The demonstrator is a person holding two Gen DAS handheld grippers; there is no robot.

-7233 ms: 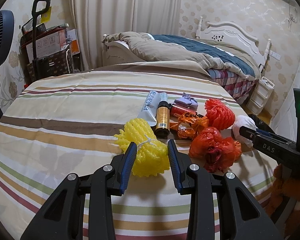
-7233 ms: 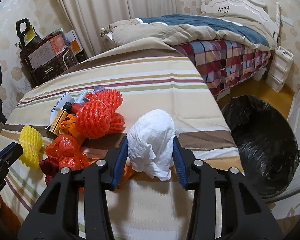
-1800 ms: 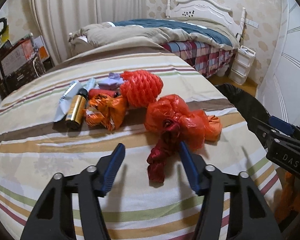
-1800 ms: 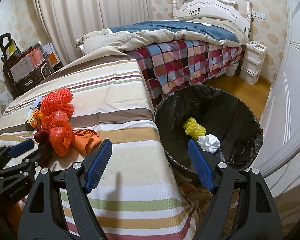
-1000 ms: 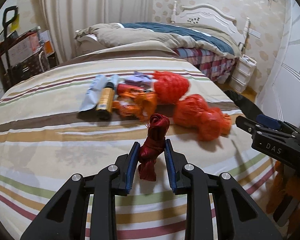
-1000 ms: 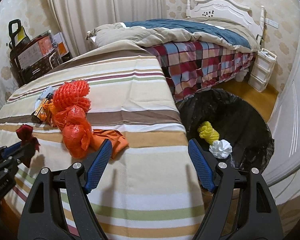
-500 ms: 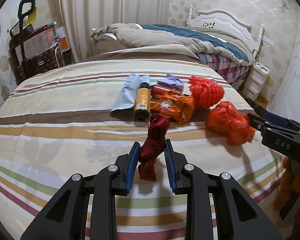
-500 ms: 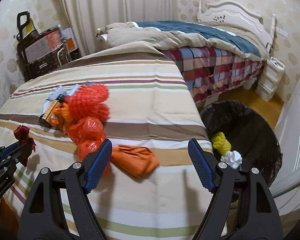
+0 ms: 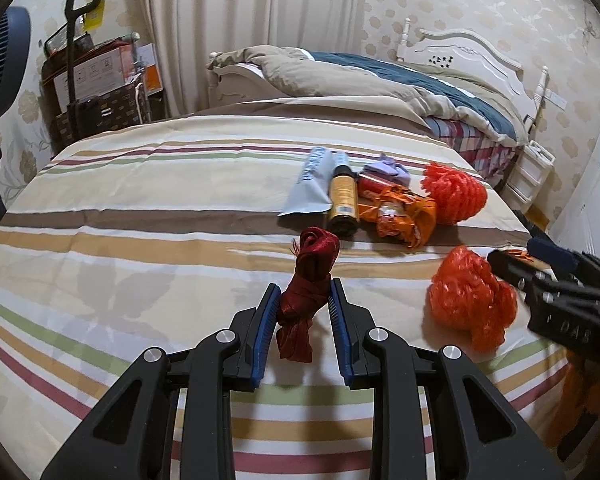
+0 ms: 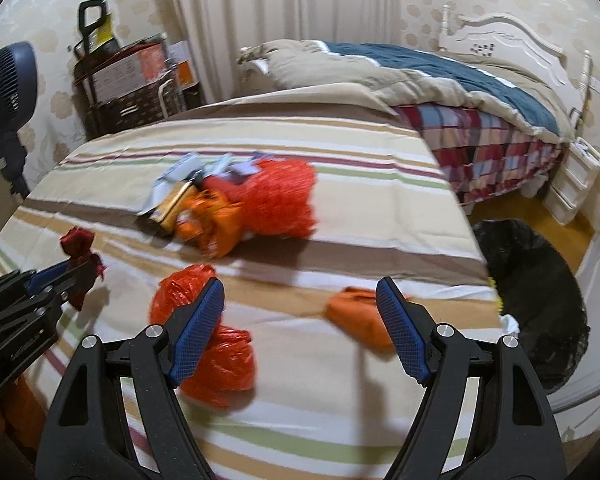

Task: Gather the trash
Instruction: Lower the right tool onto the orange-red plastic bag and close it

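On the floor, right of bed: black bin (image 10: 540,308), yellow and white scraps at its near rim
Left gripper (image 9: 303,304): clamped on dark red ribbon bundle (image 9: 308,280), above striped bedspread (image 9: 140,208)
Right gripper (image 10: 300,320): jaws wide, empty, between red bag (image 10: 204,320) and orange wrapper (image 10: 360,312)
Bed edge: wrapper near it

Warm, even indoor light fills both views, fairly bright, with no hard glare. In the left wrist view the picture is sharp: the striped bedspread (image 9: 140,208) shows crisp lines, and soft shadows fall just beneath the left tongs (image 9: 303,316) and beside the orange bag (image 9: 470,300). The right wrist view is smeared by motion: the red net (image 10: 284,200) and the trash near it are blurred, while the right tongs (image 10: 300,328) stay sharp. Both fisheye pictures bend straight lines toward the edges, and their corners are black.
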